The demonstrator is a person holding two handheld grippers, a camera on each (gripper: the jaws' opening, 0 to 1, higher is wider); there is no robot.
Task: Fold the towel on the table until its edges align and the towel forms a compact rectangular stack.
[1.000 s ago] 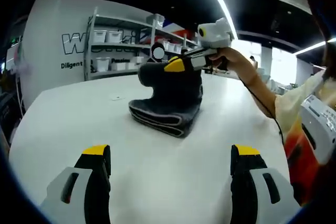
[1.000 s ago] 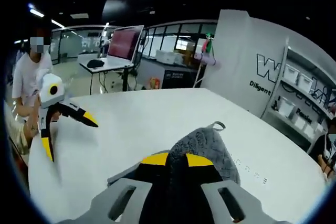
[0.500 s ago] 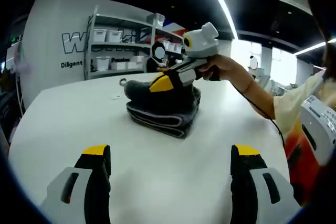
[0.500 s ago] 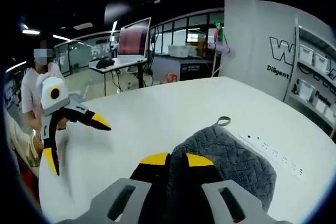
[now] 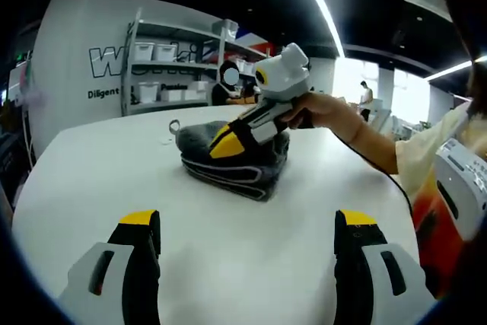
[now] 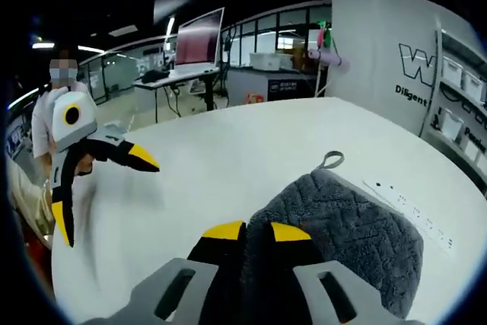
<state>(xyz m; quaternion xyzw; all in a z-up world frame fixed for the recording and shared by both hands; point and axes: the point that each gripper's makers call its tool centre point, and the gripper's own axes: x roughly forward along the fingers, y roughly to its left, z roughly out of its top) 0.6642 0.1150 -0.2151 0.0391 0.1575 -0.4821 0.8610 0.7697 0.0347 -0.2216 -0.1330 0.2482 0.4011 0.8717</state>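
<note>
While folded, towel (image 5: 228, 159) pinched by right hand-held gripper (image 5: 221, 141)

Lab or workshop: storage shelving (image 5: 171, 58), monitor desk (image 6: 183, 78), branded wall (image 5: 76, 58).

A dark grey towel (image 5: 232, 159) with a chevron weave lies folded into a thick layered stack on the white table (image 5: 228, 234). Its hanging loop (image 6: 331, 160) rests flat beyond one corner.
</note>
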